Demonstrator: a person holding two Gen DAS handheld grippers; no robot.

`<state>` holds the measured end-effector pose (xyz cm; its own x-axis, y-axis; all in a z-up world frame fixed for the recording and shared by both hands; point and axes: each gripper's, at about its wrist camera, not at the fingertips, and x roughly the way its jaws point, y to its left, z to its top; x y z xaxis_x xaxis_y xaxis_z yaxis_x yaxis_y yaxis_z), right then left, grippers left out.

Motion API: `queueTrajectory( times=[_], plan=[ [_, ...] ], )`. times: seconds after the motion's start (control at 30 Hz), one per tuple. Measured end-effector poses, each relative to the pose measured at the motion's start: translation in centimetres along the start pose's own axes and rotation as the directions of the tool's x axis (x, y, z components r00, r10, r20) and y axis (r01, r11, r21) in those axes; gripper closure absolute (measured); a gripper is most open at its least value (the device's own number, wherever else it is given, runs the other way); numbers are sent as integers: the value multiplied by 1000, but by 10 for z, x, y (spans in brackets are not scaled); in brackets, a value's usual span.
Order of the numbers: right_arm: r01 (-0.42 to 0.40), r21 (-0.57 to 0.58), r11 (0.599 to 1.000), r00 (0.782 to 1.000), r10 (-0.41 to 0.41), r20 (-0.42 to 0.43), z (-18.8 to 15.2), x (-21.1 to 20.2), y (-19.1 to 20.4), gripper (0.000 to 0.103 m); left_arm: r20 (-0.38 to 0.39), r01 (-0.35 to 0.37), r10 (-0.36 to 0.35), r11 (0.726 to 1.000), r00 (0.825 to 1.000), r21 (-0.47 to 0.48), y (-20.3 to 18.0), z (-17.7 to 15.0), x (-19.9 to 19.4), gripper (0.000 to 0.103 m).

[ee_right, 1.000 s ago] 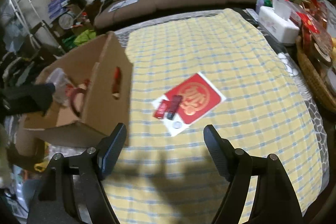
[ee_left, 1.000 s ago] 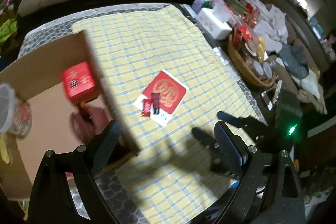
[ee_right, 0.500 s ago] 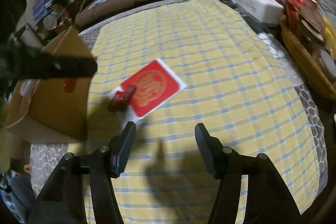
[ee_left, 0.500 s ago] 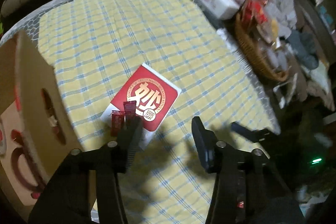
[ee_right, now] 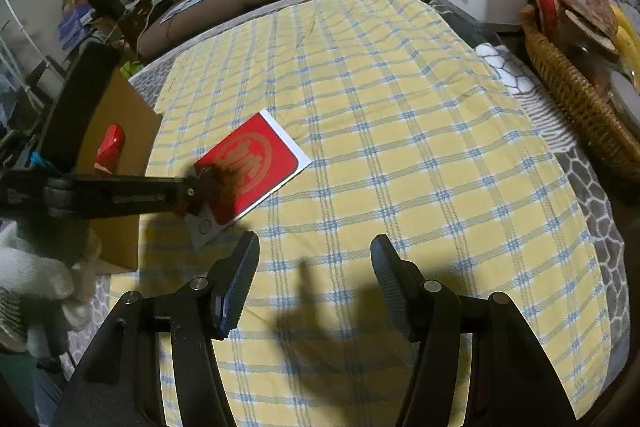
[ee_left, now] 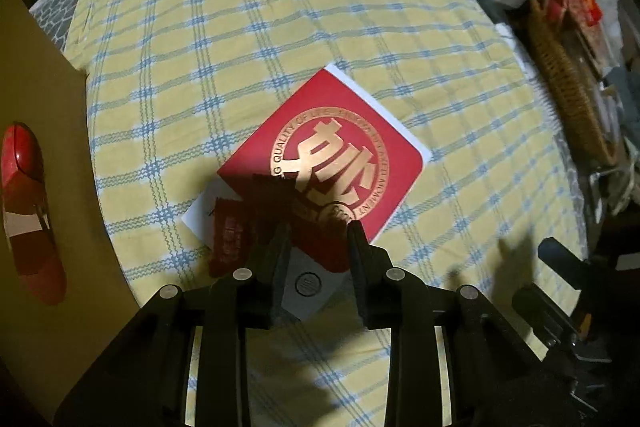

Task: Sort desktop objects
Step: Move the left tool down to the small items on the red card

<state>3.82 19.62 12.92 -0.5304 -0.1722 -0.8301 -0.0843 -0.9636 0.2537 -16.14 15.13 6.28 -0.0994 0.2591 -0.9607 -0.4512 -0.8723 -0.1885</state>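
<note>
Red packets (ee_left: 256, 223) lie just ahead of your left gripper (ee_left: 318, 233), its jaws closing above the red card (ee_left: 324, 155), not yet pinching. Your right gripper (ee_right: 314, 267) waits half-open and empty over the checked cloth (ee_right: 400, 115), leaving room.

A red booklet (ee_left: 340, 155) with a gold circular emblem and a white margin lies flat and askew on the yellow-and-blue checked tablecloth (ee_left: 280, 7), and two small dark-red packets (ee_left: 228, 239) lie side by side on its near corner, just beside the cardboard box (ee_left: 44, 131) holding red items.
</note>
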Motion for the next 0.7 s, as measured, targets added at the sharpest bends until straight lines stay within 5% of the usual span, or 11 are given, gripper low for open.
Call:
queueTrajectory(
  times=[0.13, 0.27, 0.43, 0.7],
  plan=[
    [-22, -8, 1000, 1000, 22, -5, -1, 6, 5, 42, -20, -1, 2, 1000, 1000, 9, 1, -2, 10, 80],
    [-36, -5, 999, 999, 36, -5, -1, 8, 9, 42, -4, 0, 0, 1000, 1000, -11, 5, -2, 10, 103],
    [-35, -8, 999, 999, 35, -2, -2, 6, 12, 42, 27, 55, -54, 998, 998, -41, 7, -1, -6, 103],
    [-94, 15, 995, 996, 94, 7, 8, 3, 26, 42, 110, 169, -167, 986, 980, -6, 3, 9, -83, 103]
  ],
)
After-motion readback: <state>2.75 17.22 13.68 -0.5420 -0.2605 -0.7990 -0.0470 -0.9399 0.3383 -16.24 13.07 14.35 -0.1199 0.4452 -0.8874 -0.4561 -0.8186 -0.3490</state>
